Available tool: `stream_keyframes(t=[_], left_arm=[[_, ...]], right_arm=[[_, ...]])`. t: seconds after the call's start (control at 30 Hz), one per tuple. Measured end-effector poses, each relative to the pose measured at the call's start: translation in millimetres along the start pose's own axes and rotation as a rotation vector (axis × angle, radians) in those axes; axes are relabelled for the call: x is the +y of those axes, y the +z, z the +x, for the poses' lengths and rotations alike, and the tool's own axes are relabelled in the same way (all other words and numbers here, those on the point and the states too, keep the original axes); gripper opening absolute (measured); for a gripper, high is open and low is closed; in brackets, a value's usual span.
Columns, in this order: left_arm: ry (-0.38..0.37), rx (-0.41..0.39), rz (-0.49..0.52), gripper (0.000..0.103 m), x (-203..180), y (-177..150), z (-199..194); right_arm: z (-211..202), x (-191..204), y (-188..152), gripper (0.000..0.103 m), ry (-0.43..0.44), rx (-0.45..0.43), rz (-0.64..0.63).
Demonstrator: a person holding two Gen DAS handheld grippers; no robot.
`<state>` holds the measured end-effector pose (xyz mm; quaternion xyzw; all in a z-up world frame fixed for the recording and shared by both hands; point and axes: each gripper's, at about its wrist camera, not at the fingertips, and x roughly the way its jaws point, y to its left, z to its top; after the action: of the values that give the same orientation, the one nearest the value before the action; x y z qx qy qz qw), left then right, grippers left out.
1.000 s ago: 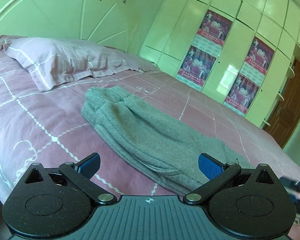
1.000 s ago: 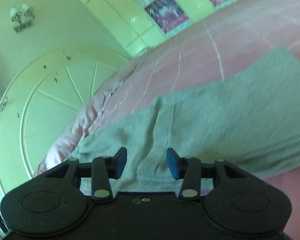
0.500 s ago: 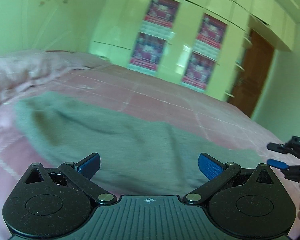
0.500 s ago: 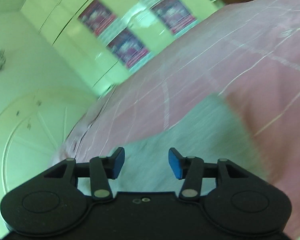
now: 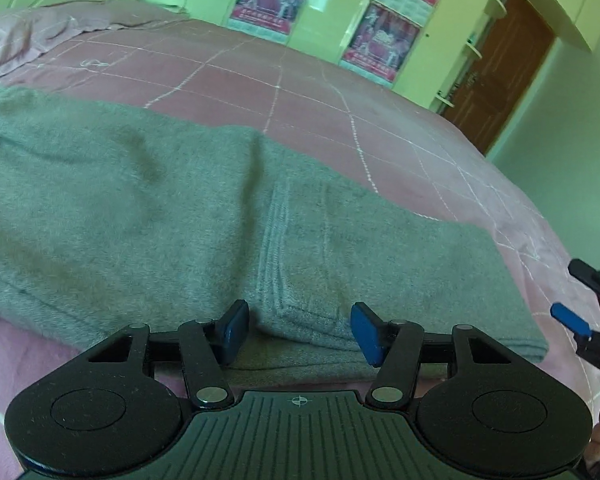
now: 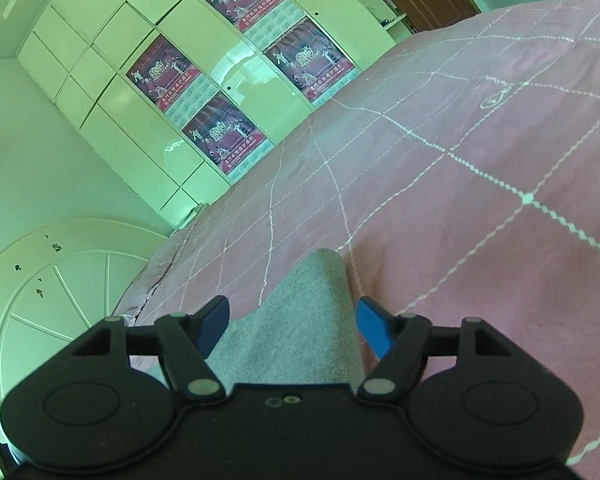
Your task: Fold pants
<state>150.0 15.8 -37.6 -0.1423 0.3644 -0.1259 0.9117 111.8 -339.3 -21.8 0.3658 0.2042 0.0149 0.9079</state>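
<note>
Grey pants [image 5: 172, 216] lie folded lengthwise on the pink bed [image 5: 284, 80]. My left gripper [image 5: 296, 332] is open, its blue fingers straddling the near edge of the pants near the leg end. My right gripper [image 6: 292, 326] is open, with the corner of the leg end [image 6: 300, 320] between its fingers. The right gripper also shows at the right edge of the left wrist view [image 5: 580, 312], just past the hem.
A pink pillow [image 5: 16, 36] lies at the far left of the bed. A white round headboard [image 6: 52, 300] stands behind it. White wardrobes with posters [image 6: 220, 88] line the far side. A brown door [image 5: 496, 76] is at the right.
Both grippers have swung toward the leg end of the pants and come down close to the fabric. The left jaws are narrower than before; the right jaws are wider.
</note>
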Motion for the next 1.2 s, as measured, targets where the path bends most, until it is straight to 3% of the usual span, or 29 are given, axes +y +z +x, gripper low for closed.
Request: stream_keyframes(t=[0.07,0.2,0.27,0.33,0.4,0.47,0.53,0.57,0.63,0.7,0.73,0.83,0.93,1.07,1.2], left_arm=[[0.007,-0.002,-0.036,0.058,5.6,-2.3,0.5],[-0.048,0.021,-0.077,0.056,5.7,-3.8,12.8],[-0.073,0.017,-0.103,0.029,9.9,-2.3,18.4],[-0.107,-0.031,-0.145,0.018,19.5,-1.0,11.3],[-0.098,-0.083,-0.101,0.018,17.1,-2.4,-1.4],[-0.09,-0.057,-0.093,0.018,16.5,-7.8,-0.8],[-0.074,-0.031,-0.094,0.019,20.3,-14.3,8.1],[-0.076,-0.031,-0.105,0.02,23.5,-16.2,11.0],[-0.082,-0.035,-0.117,0.02,25.6,-14.8,11.0],[-0.078,-0.05,-0.087,0.02,22.0,-11.8,6.3],[-0.077,-0.043,-0.079,0.021,21.2,-10.9,7.3],[-0.087,-0.027,-0.108,0.022,26.8,-10.7,12.7],[-0.081,-0.036,-0.088,0.024,24.1,-14.2,11.9],[-0.079,-0.045,-0.09,0.024,24.0,-16.1,11.3],[-0.067,-0.061,-0.09,0.025,21.2,-19.2,7.9]], right_arm=[[-0.6,-2.8,0.8,0.064,0.008,-0.004,0.01],[-0.7,-11.2,2.7,0.064,0.011,-0.013,0.04],[-1.1,-15.2,3.6,0.064,0.012,-0.014,0.056],[0.7,-15.5,7.2,0.057,0.068,0.004,0.075],[1.9,-9.0,8.3,0.051,0.128,0.018,0.048],[9.7,-4.9,4.0,0.041,0.171,0.081,0.04],[36.0,-5.7,-10.5,0.03,0.052,0.252,-0.002],[45.3,-11.2,-18.8,0.015,-0.006,0.291,-0.011],[45.8,-23.4,-17.9,0.001,-0.011,0.282,0.048],[40.0,-21.5,-6.9,0.003,0.001,0.243,0.059],[37.2,-15.1,1.2,0.015,0.005,0.198,0.024],[59.2,-2.1,25.4,0.017,0.003,0.163,-0.031],[97.2,10.3,38.3,0.011,-0.02,0.161,-0.09],[145.1,5.4,27.4,0.0,-0.125,0.271,-0.144],[129.6,7.3,28.2,0.0,-0.078,0.226,-0.13]])
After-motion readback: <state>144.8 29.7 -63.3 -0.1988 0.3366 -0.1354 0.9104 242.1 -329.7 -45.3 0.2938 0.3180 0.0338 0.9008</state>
